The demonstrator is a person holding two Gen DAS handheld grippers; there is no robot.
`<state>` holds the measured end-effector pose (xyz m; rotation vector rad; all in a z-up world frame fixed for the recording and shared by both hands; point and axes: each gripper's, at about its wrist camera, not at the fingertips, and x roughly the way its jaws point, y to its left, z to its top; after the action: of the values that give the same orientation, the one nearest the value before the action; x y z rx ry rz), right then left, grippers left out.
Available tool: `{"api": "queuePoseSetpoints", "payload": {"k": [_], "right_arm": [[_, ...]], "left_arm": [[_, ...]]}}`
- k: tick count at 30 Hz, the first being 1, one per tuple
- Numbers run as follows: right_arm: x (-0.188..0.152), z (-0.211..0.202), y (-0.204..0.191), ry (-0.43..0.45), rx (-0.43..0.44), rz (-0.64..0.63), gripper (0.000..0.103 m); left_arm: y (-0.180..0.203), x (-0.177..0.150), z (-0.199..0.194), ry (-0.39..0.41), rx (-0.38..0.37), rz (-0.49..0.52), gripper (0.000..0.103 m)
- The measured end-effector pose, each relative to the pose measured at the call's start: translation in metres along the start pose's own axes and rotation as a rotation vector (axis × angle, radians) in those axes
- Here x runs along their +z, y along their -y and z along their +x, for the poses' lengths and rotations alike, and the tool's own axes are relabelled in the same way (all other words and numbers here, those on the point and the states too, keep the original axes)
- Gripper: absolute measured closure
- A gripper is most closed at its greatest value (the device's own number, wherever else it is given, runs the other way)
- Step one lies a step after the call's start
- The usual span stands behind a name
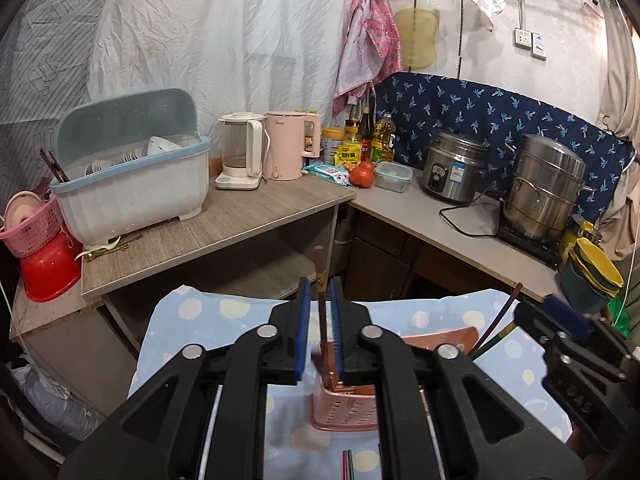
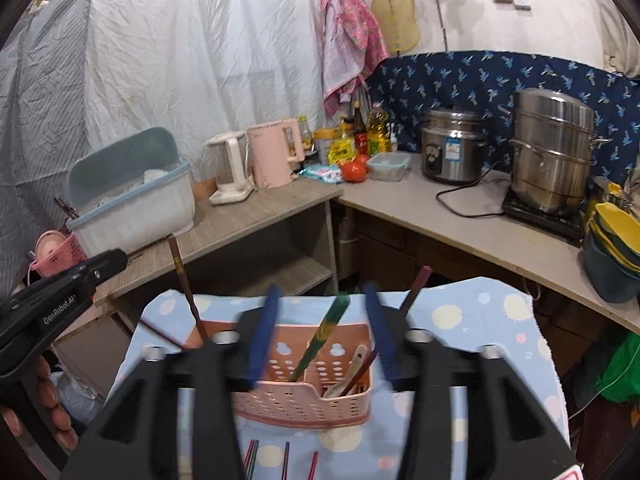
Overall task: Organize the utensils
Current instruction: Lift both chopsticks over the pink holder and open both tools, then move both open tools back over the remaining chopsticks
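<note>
A pink perforated utensil caddy point(image 2: 304, 394) stands on a blue dotted cloth point(image 2: 472, 320); it also shows in the left wrist view point(image 1: 344, 412). My left gripper point(image 1: 320, 292) is shut on a brown chopstick point(image 1: 321, 280), held upright with its lower end in the caddy. That chopstick point(image 2: 184, 292) shows at the caddy's left in the right wrist view. My right gripper point(image 2: 322, 300) is open above the caddy, a green chopstick point(image 2: 326, 332) leaning between its jaws untouched. A dark red chopstick point(image 2: 416, 286) and a pale spoon point(image 2: 352, 372) stand in the right compartment. Loose chopsticks point(image 2: 286, 460) lie on the cloth in front.
A wooden shelf table point(image 1: 224, 228) holds a blue dish rack point(image 1: 132, 176) and two kettles point(image 1: 260, 152). A counter point(image 1: 424, 216) carries a rice cooker point(image 1: 454, 168) and a steel pot point(image 1: 544, 188). A pink basket point(image 1: 32, 224) and a red basin point(image 1: 48, 268) sit left.
</note>
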<state>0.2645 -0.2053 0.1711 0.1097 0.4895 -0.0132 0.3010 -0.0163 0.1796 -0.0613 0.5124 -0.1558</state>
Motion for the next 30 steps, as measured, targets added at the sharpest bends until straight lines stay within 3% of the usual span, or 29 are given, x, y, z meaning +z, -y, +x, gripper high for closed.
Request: {"api": "queuePoseSetpoints", "payload": {"k": [1, 3, 19, 30], "right_arm": [[-0.001, -0.004, 0.001, 0.008, -0.006, 0.001, 0.050], [-0.002, -0.010, 0.005, 0.007, -0.008, 0.006, 0.050], [-0.044, -0.060, 0.008, -0.038, 0.015, 0.035, 0.050], [-0.091, -0.082, -0.001, -0.104, 0.010, 0.020, 0.050]], "left_arm": [[0.000, -0.001, -0.001, 0.002, 0.001, -0.002, 0.074], [-0.002, -0.005, -0.006, 0.009, 0.016, -0.012, 0.064], [0.001, -0.039, -0.049, -0.019, 0.004, -0.013, 0.063], [0.005, -0.082, -0.071, -0.083, 0.027, 0.004, 0.063]]}}
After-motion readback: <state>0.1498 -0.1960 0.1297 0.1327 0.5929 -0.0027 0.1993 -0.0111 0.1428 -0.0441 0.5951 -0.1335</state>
